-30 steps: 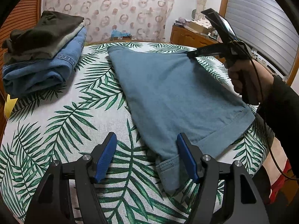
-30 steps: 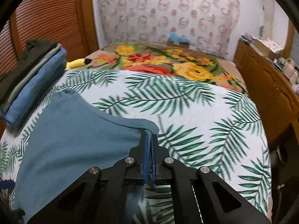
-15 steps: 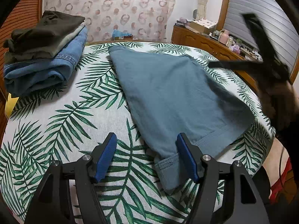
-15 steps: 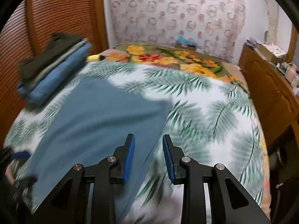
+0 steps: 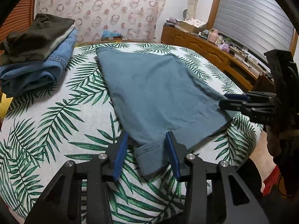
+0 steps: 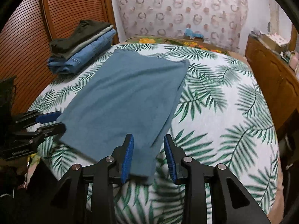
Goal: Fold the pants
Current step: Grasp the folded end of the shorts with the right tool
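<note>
Since a second ago: right tongs point(image 6: 148, 156) let go of the far corner and pulled back along the right edge to the near end; now parted, opening a little more, near right corner of the pants point(image 6: 123, 100) lying between the pads, unpinched. Left tongs point(image 5: 146, 154) barely shifted; narrowing, straddling the stitched hem at the near left corner, pads not yet pressing cloth. Nothing gripped by either.

Pants: teal-blue, folded once lengthwise by the look of it, spread flat across the middle of the bed point(image 6: 224, 112) on the palm-leaf cover, long axis running away from both cameras, near end drooping slightly over the bed's edge. Stack of folded clothes point(image 5: 35, 56) at far left, well apart. Wooden dresser point(image 5: 205, 46) along the right wall.

Handling, judged from the look:
- Thin soft knit, light, limp; no stiffness to carry a shape. Will sag and drape between two held points.
- Matte surface, likely good friction on the pads; little slip risk, but layers may slide over one another.
- Not fragile; snagging unlikely.
- Soft mattress underneath, so pads can dig down to scoop an edge.

Where to hold:
- Both near corners together, catching all layers.
- Left: on the doubled hem, thickest and firmest part.
- Right: just inside the corner, deep enough to trap the bottom layer.
- Lift evenly, keep the edge taut, carry toward the far end for the cross fold.
</note>
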{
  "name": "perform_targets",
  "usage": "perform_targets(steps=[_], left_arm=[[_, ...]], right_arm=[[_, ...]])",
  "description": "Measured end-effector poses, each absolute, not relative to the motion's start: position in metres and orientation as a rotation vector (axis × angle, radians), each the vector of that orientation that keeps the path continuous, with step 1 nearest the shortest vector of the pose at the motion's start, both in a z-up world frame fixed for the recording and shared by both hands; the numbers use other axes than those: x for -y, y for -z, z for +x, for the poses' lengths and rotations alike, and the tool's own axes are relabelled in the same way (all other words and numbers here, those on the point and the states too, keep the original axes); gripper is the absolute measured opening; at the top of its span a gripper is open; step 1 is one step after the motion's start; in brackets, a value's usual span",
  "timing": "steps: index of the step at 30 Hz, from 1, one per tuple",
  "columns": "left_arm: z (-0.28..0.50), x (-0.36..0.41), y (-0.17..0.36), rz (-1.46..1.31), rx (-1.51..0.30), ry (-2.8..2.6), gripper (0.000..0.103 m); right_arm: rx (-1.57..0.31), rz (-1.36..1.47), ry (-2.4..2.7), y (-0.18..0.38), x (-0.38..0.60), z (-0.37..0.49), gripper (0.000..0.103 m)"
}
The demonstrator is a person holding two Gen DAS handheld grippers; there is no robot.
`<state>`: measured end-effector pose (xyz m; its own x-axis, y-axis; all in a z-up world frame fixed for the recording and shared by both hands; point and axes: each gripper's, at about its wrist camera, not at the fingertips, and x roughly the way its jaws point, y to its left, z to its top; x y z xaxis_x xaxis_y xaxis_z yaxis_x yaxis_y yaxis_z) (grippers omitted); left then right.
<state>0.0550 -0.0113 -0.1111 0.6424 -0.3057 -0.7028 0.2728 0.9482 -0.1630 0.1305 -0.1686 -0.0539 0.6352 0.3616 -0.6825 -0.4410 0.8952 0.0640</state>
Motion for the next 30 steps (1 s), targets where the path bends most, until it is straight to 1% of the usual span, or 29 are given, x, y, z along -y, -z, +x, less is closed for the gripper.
perform_targets(steps=[16, 21, 24, 26, 29, 30], left_arm=[[0.048, 0.010, 0.118, -0.063, -0.818, 0.339, 0.043], [0.045, 0.014, 0.119, -0.056, -0.816, 0.345, 0.038], [0.046, 0.015, 0.119, -0.055, -0.813, 0.343, 0.031], [0.046, 0.014, 0.118, -0.055, -0.808, 0.345, 0.023], [0.046, 0.012, 0.116, -0.065, -0.803, 0.349, 0.019], [0.045, 0.012, 0.115, -0.067, -0.801, 0.354, 0.018]], right_arm=[[-0.772, -0.081, -0.439, 0.064, 0.168, 0.110, 0.035], [-0.771, -0.067, -0.434, 0.065, 0.172, 0.108, 0.036], [-0.773, -0.068, -0.436, 0.065, 0.173, 0.107, 0.037], [-0.774, -0.061, -0.444, 0.066, 0.173, 0.106, 0.037], [-0.775, -0.042, -0.469, 0.067, 0.176, 0.106, 0.037], [-0.780, -0.031, -0.483, 0.067, 0.177, 0.106, 0.032]])
